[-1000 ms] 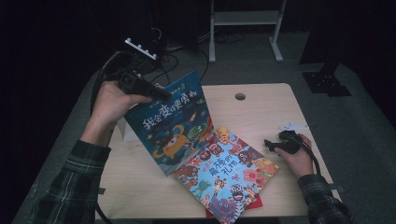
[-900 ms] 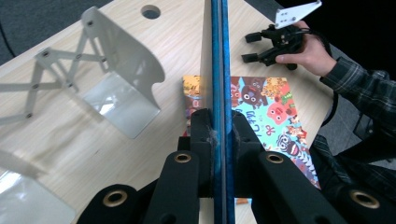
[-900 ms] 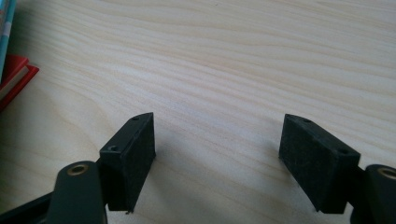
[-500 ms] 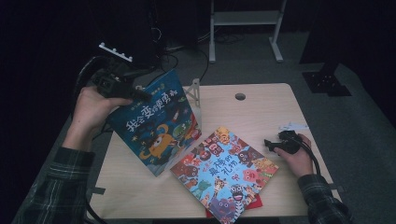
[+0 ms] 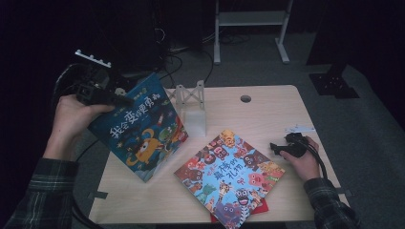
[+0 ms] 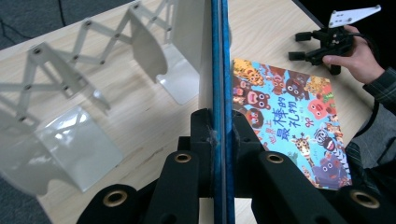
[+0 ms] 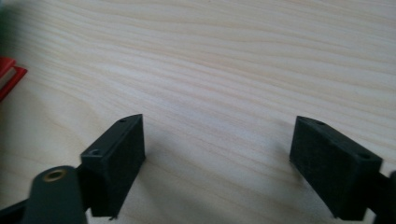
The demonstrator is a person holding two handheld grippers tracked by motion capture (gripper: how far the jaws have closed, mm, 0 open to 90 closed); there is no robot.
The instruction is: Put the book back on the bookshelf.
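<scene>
Between the clenched jaws of the left gripper [image 6: 218, 140] the blue book [image 5: 138, 126] was held by its edge, tilted, and had been carried leftward toward the white expanding rack [image 5: 191, 102], now just beside it. By judgement, slotting into the rack came next. Right of the rack, the right gripper [image 5: 282, 147] rested on the table [image 5: 267, 107], jaws just opened wider, nothing between them; the animal book [image 5: 229, 176] lay flat.

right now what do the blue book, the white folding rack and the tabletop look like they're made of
Blue book: glossy printed card cover over paper, judging by its thin edge in the left gripper view.
White folding rack: probably painted metal; thin smooth plates, riveted crossing bars.
Tabletop: pale wood or wood-look laminate, matte, with visible grain lines.
</scene>
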